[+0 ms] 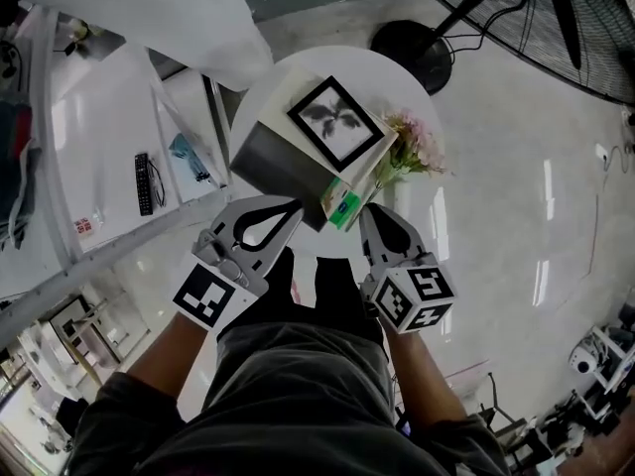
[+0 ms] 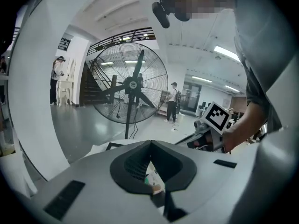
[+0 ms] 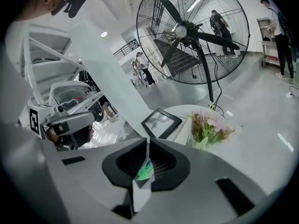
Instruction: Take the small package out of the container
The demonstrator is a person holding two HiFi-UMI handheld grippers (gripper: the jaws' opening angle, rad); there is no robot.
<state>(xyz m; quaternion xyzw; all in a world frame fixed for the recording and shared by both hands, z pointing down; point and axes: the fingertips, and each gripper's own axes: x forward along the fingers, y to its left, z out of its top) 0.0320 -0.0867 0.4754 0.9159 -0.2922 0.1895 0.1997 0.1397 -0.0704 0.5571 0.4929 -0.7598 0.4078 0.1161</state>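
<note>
The right claw (image 3: 147, 141) is clenching the small package (image 1: 342, 207), which is sitting at the lower right corner of the dark container (image 1: 278, 162), mid-frame on the round white surface (image 1: 288, 77). The left claw (image 2: 150, 142) is hovering clenched on nothing, just below the container.

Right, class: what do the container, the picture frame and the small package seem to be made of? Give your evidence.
Container: flat matte grey and white panels meeting at sharp edges, likely cardboard. Picture frame: slim black matte moulding, plastic or painted wood; cannot tell which. Small package: thin, green-and-white print with slight sheen, probably plastic film or coated card.
</note>
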